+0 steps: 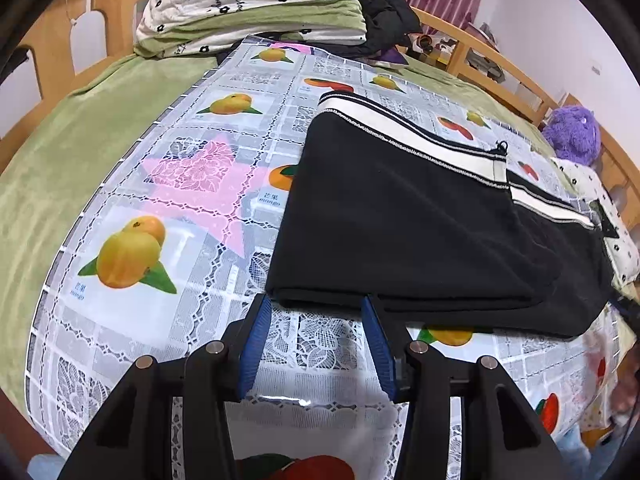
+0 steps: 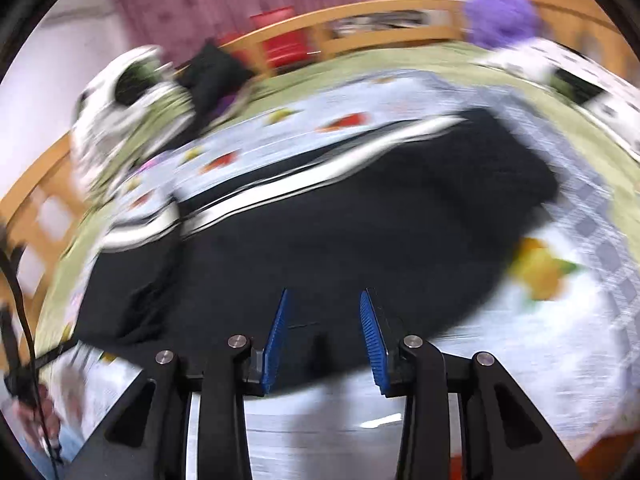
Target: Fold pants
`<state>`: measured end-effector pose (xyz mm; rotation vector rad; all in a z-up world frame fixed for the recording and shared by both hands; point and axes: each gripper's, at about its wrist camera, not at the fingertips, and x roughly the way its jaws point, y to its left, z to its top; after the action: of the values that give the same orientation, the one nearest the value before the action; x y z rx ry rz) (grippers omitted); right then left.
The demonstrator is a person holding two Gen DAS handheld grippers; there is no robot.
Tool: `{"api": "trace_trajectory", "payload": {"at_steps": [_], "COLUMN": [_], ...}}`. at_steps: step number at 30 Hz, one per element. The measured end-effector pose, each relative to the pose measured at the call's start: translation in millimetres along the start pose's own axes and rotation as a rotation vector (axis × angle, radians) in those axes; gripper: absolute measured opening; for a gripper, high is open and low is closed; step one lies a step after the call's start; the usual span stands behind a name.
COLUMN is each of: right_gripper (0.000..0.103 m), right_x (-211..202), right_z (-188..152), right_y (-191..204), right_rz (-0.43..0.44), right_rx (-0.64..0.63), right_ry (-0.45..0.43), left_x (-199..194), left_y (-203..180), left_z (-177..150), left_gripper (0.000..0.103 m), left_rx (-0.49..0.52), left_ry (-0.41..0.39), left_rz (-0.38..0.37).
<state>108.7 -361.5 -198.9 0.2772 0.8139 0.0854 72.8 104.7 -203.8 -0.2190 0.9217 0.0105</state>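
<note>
Pants [image 1: 420,224]: black with white stripes, folded flat on the fruit-print cloth [image 1: 132,256] over my green bed.
Left gripper [image 1: 314,304]: I see its blue fingers parted at the folded edge, nothing pinched.
Right gripper [image 2: 325,300]: fingers apart above the black fabric, gripping nothing; this view is blurred.
Purple plush toy [image 1: 574,134]: well beyond the pants.

Green-sheeted bed [image 1: 72,152] bears fruit-print cloth [image 1: 192,216] under folded black pants [image 1: 400,220].
</note>
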Motion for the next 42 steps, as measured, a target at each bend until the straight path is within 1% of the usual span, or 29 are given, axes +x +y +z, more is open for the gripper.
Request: {"api": "trace_trajectory", "payload": {"at_steps": [2,3,5,6,7,8,9,10,14,16,18,19,20,23,24,25,28,29,30,31,32,33,34,35,39,41,42], "right_gripper": [0.037,0.037,0.037,0.037,0.037,0.037,0.037,0.037,0.037,0.037,0.042,0.044,0.048,0.052,0.058,0.061,0.062,0.062,0.061,0.056,0.036,0.028,0.025,0.022,0.021,0.023,0.028], "right_x": [14,27,47,45,40,36,32,29,14,6,2,5,10,34,46,55,94,101,103,105,110,113,112,107,72,76,87], "right_z": [-18,-29,-51,-61,-66,-68,-69,-68,-66,-63,-59,-55,-50,-32,-27,-25,-25,-26,-25,-25,-24,-25,-25,-23,-21,-25,-30], "right_y": [21,33,42,46,47,49,52,53,48,51,57,62,69,88,92,95,105,109,118,125,133,140,142,144,130,127,128], "right_rz": [0.033,0.041,-0.027,-0.053,-0.067,-0.082,-0.089,-0.086,-0.09,-0.05,0.019,0.038,0.06,0.179,0.216,0.225,0.236,0.222,0.194,0.197,0.231,0.225,0.204,0.201,0.225,0.179,0.156], "right_rx": [-0.043,-0.078,-0.122,-0.151,-0.17,-0.186,-0.188,-0.18,-0.153,-0.105,-0.075,-0.066,-0.053,0.037,0.078,0.103,0.175,0.179,0.155,0.127,0.1,0.081,0.066,0.037,0.077,0.066,0.044], "right_ry": [0.027,0.059,0.118,0.081,0.069,0.08,0.1,0.114,0.106,0.076,0.056,0.047,0.036,0.034,0.039,0.05,0.143,0.153,0.14,0.142,0.174,0.201,0.194,0.179,0.084,0.107,0.148], "left_x": [-4,-7,-10,-11,-11,-11,-10,-6,27,35,38,39,39,39,37,36,34,34,34,34,34,34,34,34,31,32,34], "left_y": [4,7,14,20,24,32,35,38,45,46,44,44,43,45,48,50,57,59,61,61,61,61,61,61,65,66,64], "left_z": [-1,-1,-2,-3,-3,-3,-2,0,10,11,14,14,15,16,16,15,14,14,13,13,13,13,13,13,11,10,11], "left_gripper": [0.045,0.045,0.045,0.045,0.045,0.045,0.046,0.05,0.05,0.05,0.05,0.05,0.05,0.05,0.05,0.05,0.05,0.05,0.05,0.05,0.05,0.05,0.05,0.05,0.05,0.05,0.05], "left_rx": [-0.014,-0.025,-0.041,-0.058,-0.073,-0.105,-0.125,-0.142,-0.194,-0.208,-0.198,-0.193,-0.186,-0.175,-0.179,-0.184,-0.19,-0.192,-0.194,-0.194,-0.193,-0.194,-0.194,-0.196,-0.204,-0.213,-0.214], "left_ry": [-0.002,-0.005,-0.013,-0.021,-0.027,-0.039,-0.042,-0.04,0.028,0.016,0.006,0.006,0.006,0.009,0.009,0.008,0.007,0.004,0.002,0.002,0.001,0.001,0.002,0.005,0.013,0.014,0.015], "left_rz": [-0.012,-0.023,-0.035,-0.052,-0.072,-0.118,-0.144,-0.165,-0.212,-0.232,-0.243,-0.246,-0.248,-0.262,-0.266,-0.27,-0.289,-0.294,-0.3,-0.303,-0.304,-0.305,-0.305,-0.308,-0.323,-0.333,-0.339]}}
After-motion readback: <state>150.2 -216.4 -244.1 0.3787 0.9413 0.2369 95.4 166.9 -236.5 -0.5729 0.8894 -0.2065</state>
